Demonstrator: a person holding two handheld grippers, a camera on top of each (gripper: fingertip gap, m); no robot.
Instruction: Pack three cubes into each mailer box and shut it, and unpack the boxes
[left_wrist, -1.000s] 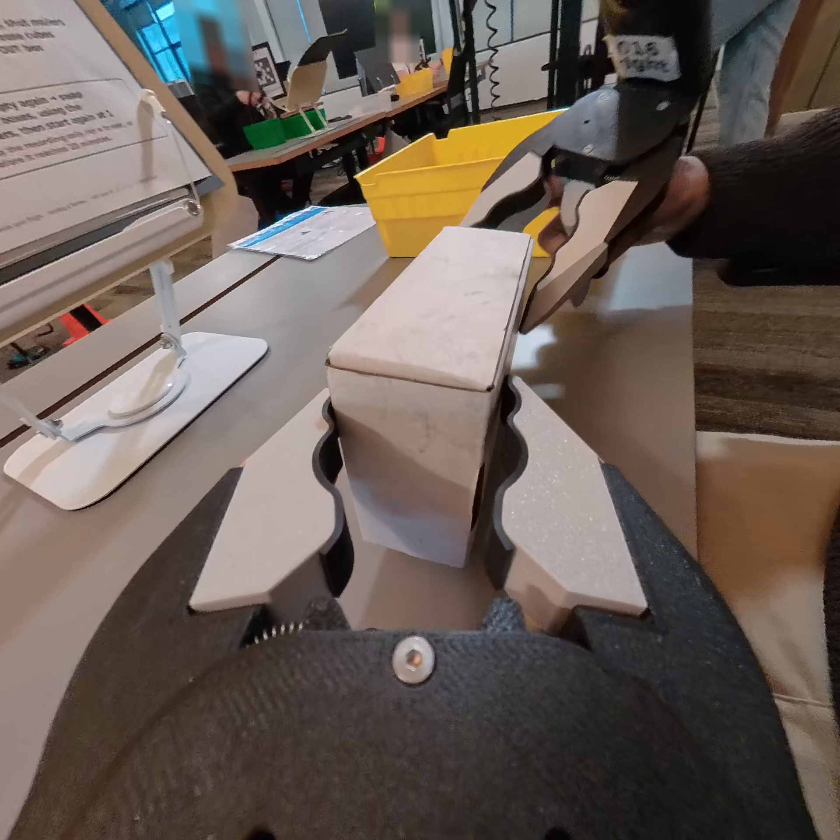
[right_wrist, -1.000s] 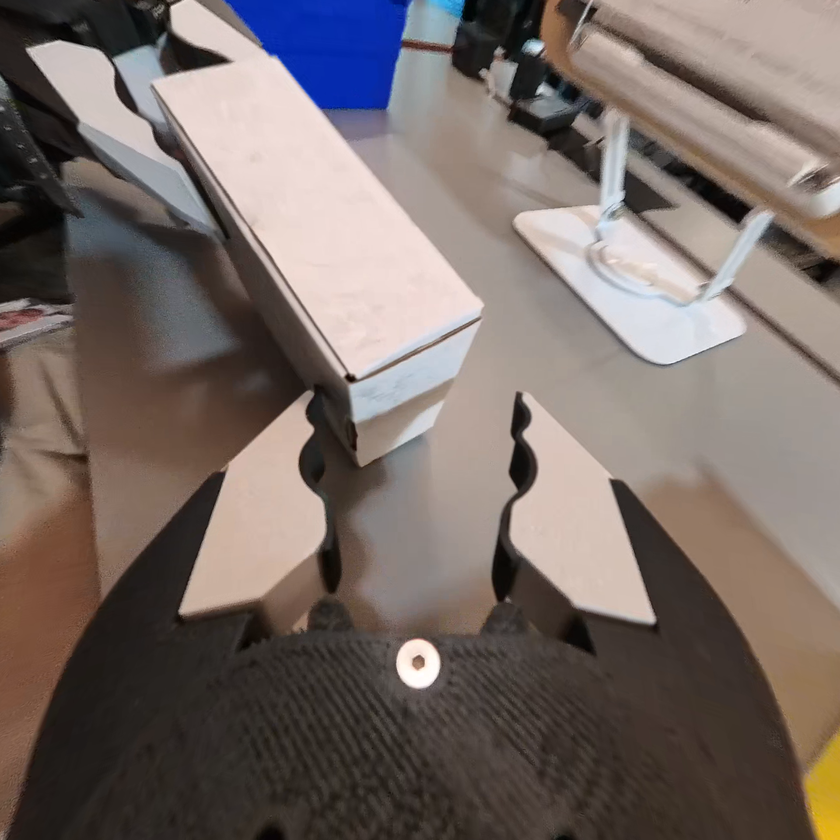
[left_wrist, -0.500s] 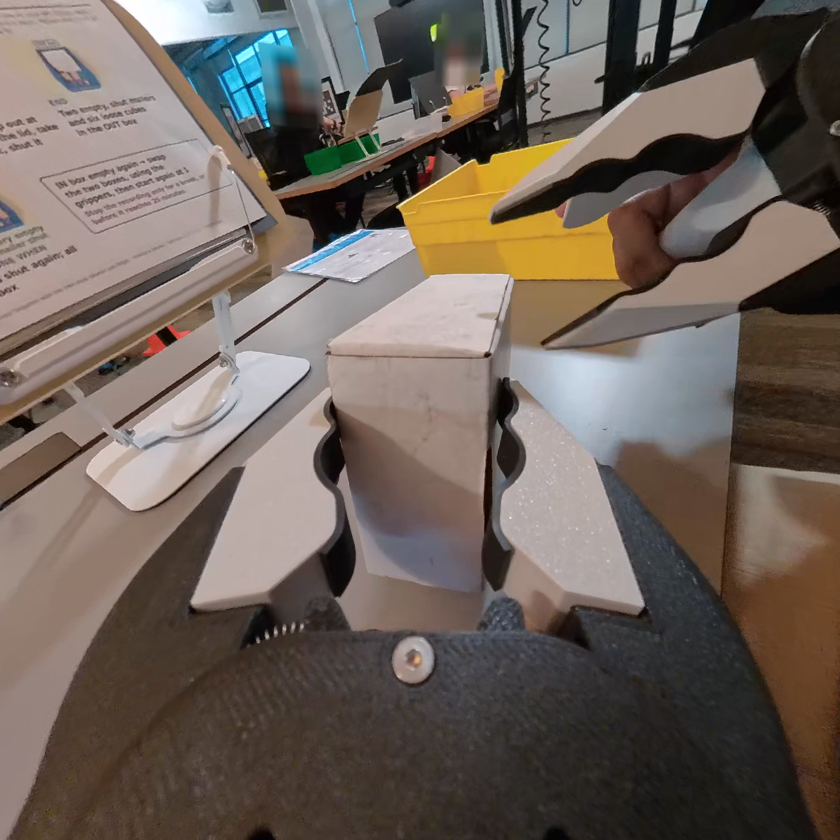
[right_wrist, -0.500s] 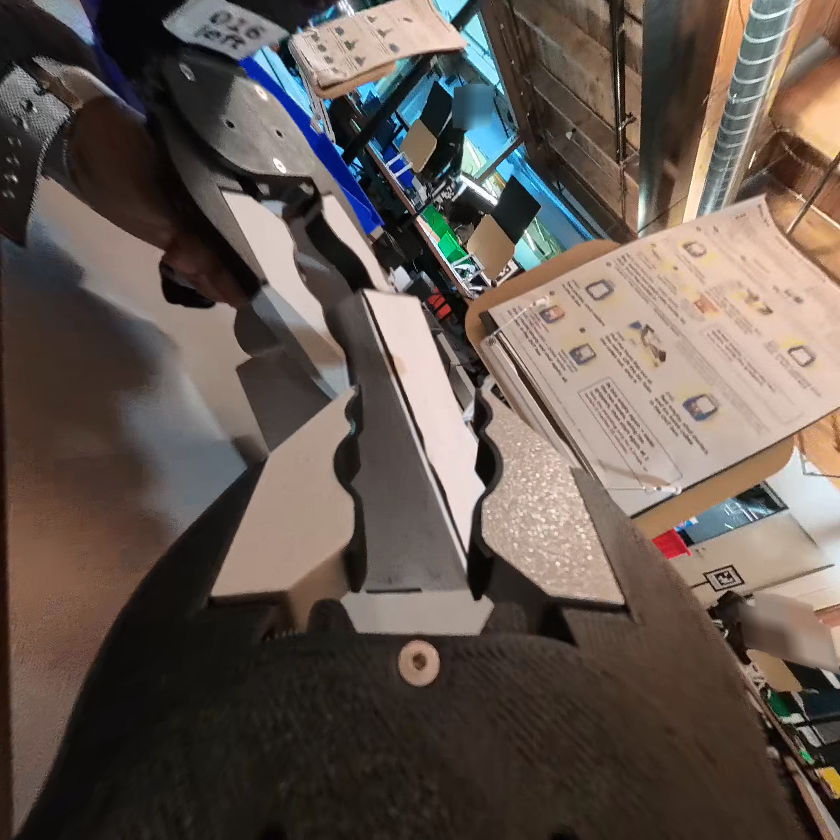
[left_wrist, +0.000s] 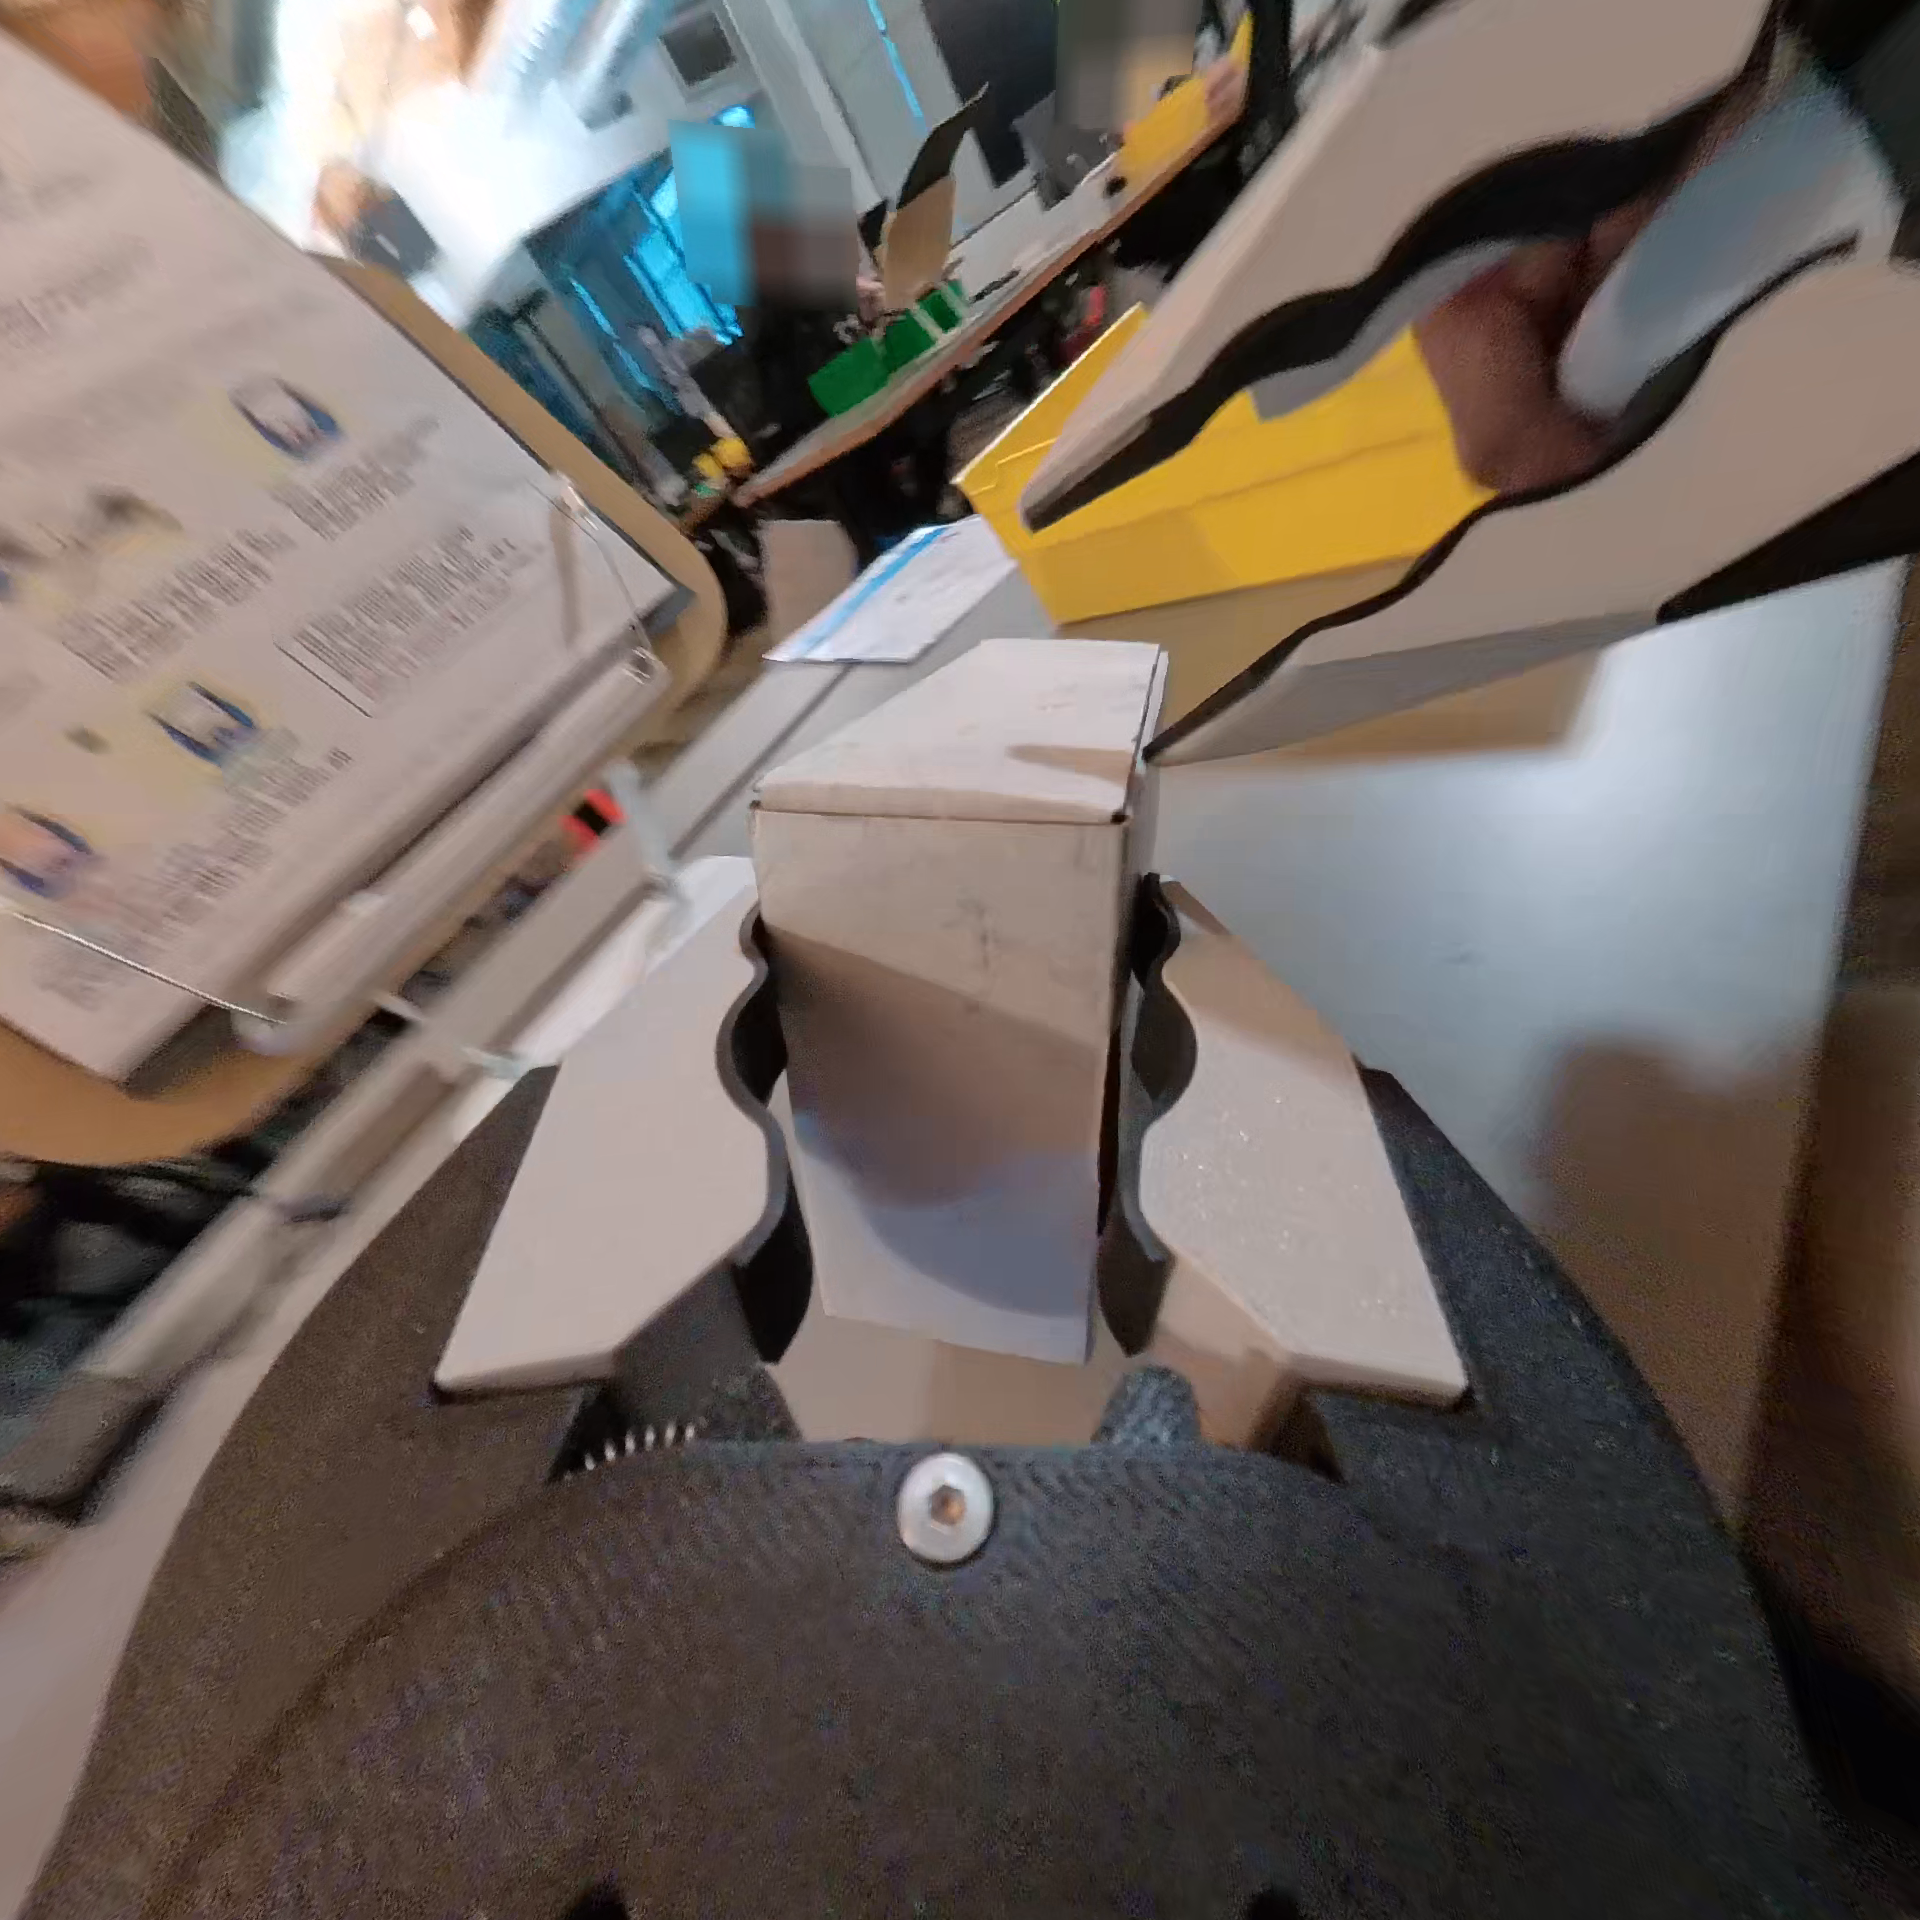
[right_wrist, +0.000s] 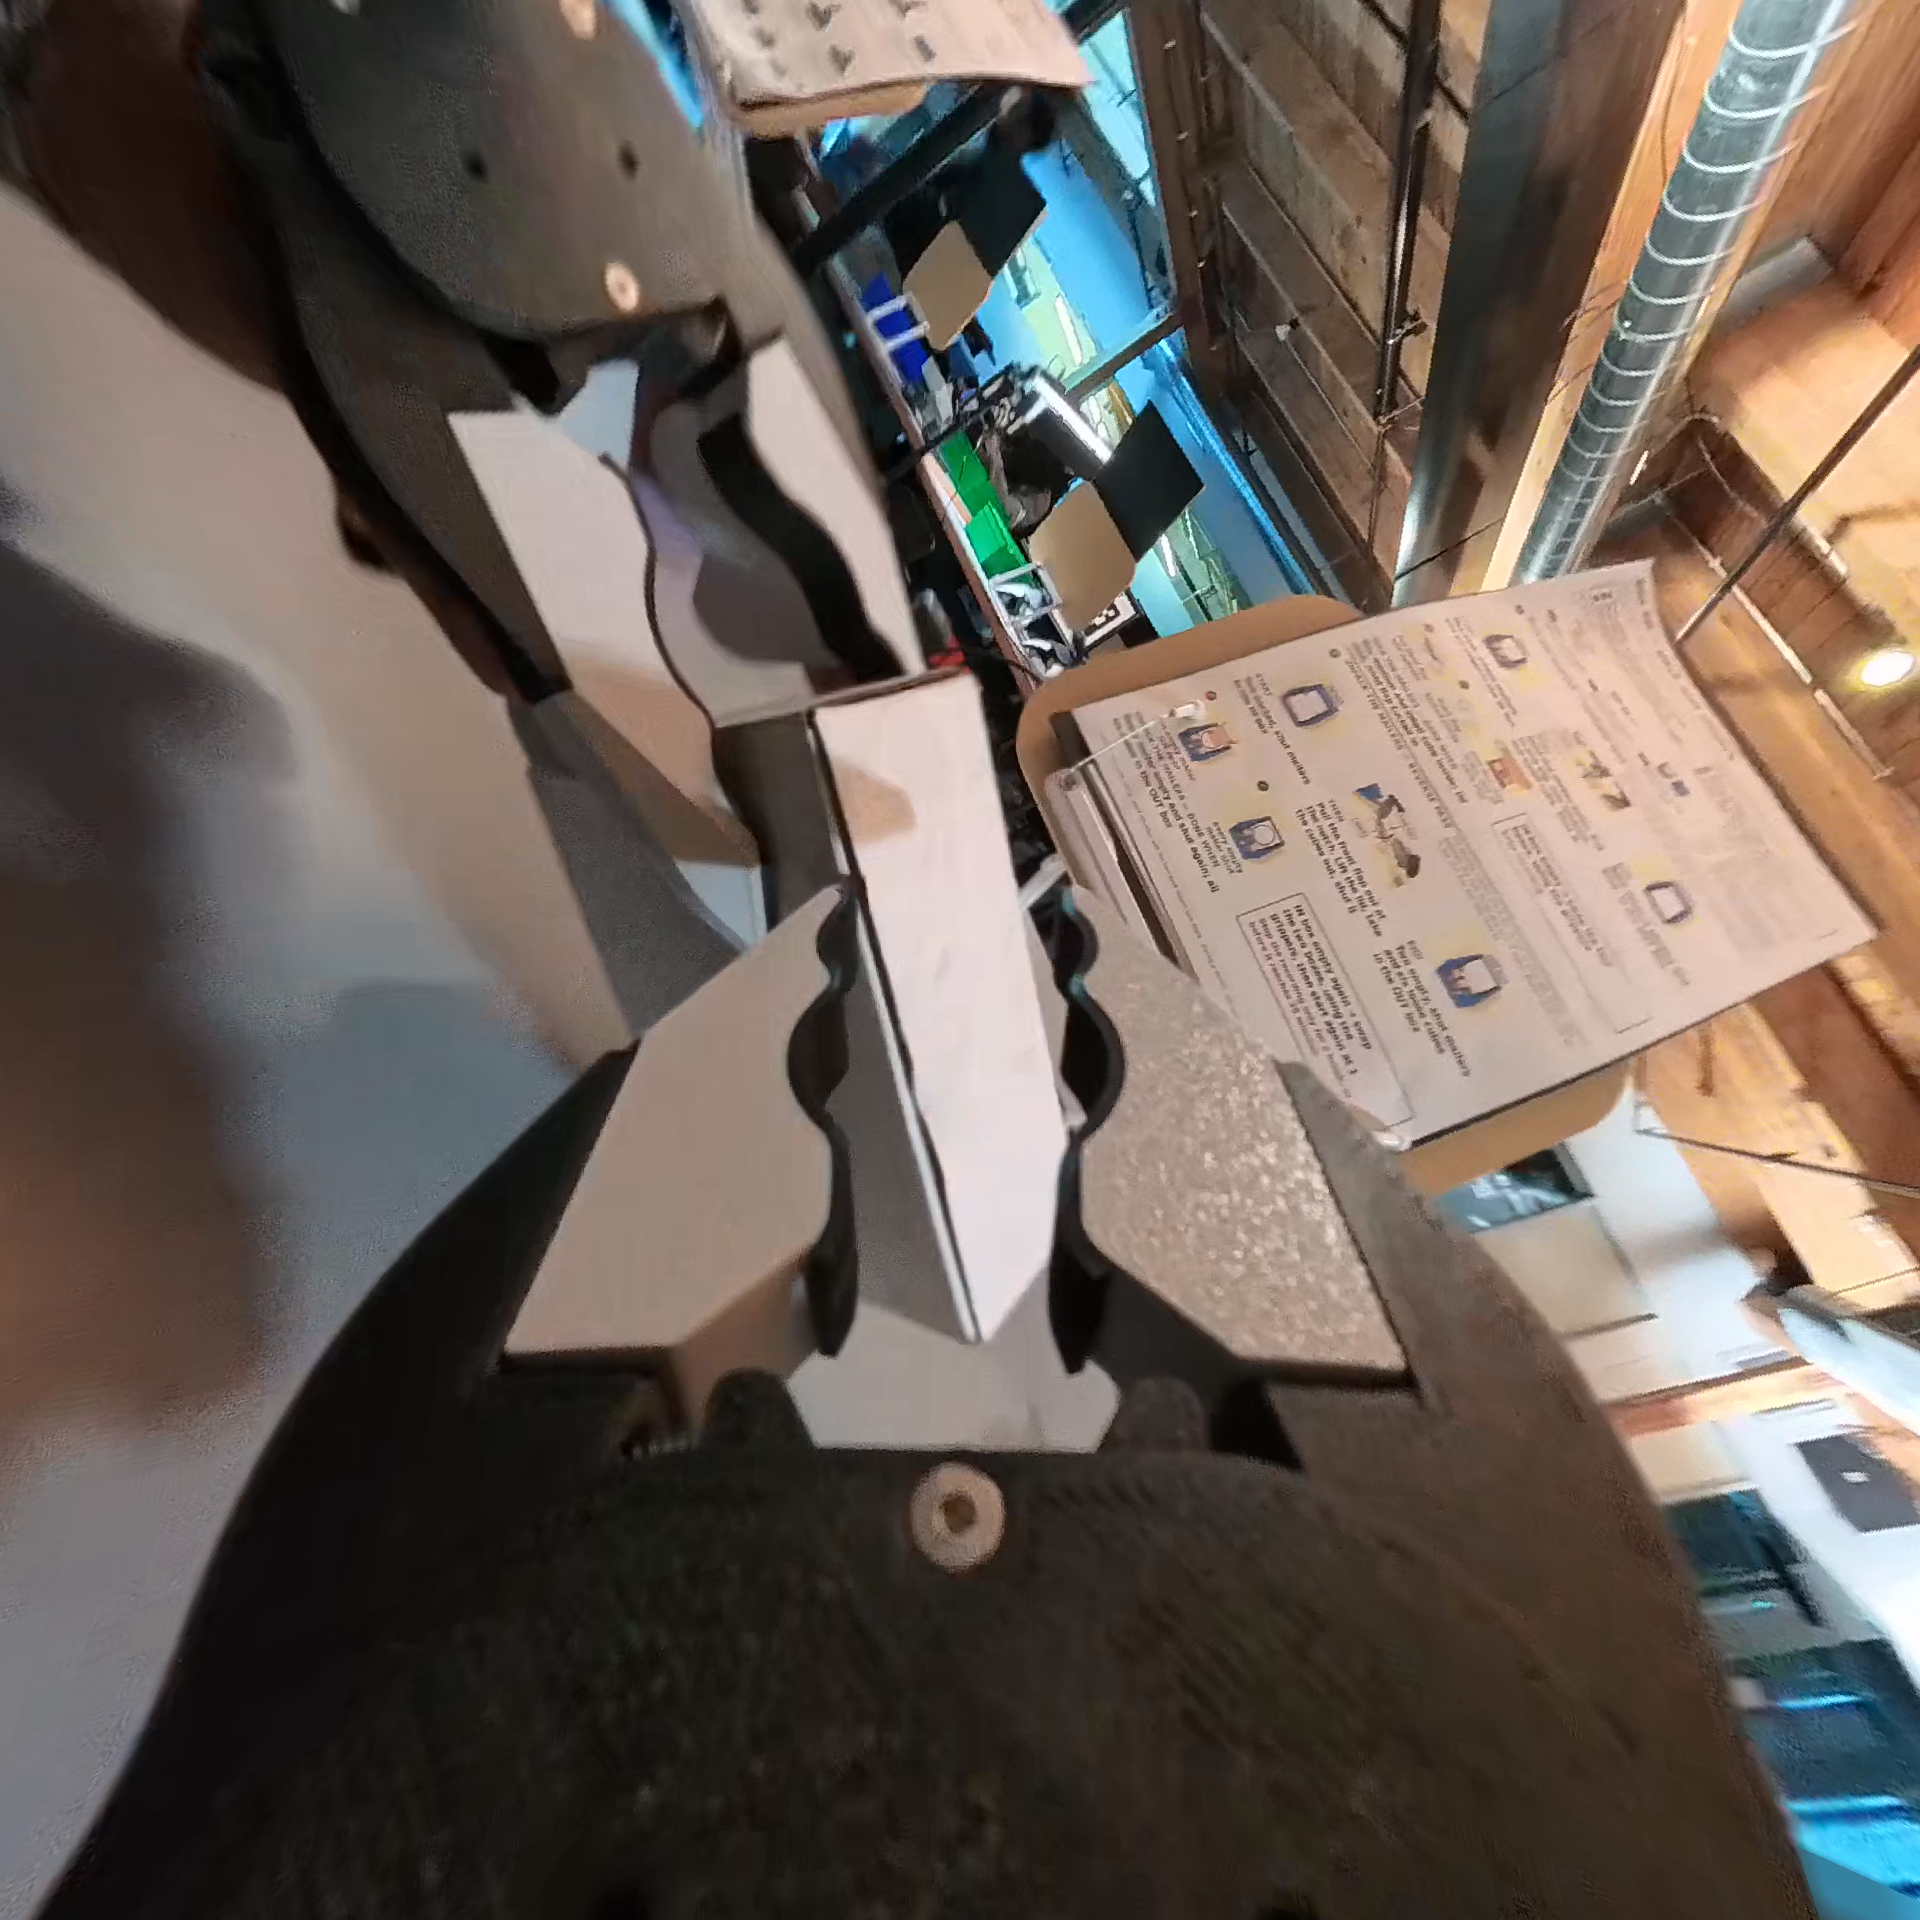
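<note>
Left wrist view: both grippers on one shut mailer box, held off the table.

Left gripper (left_wrist: 951, 1122) is clamped on the near end of the white mailer box (left_wrist: 966, 748), fingers pressing its two side walls, prob. to anchor it while the other tool works. Right gripper (right_wrist: 951, 1122), seen in right wrist view, straddles the far end w/ its jaws narrowed onto the box, one finger on the lid face, one on the shaded face; in left wrist view its lower fingertip (left_wrist: 1174, 740) sits right at the lid seam. Judgement: a two-ended hold for prying the lid or turning the box. Yellow bin (left_wrist: 1247, 520) behind, instruction sheet (left_wrist: 239, 623) on its stand to the left.
</note>
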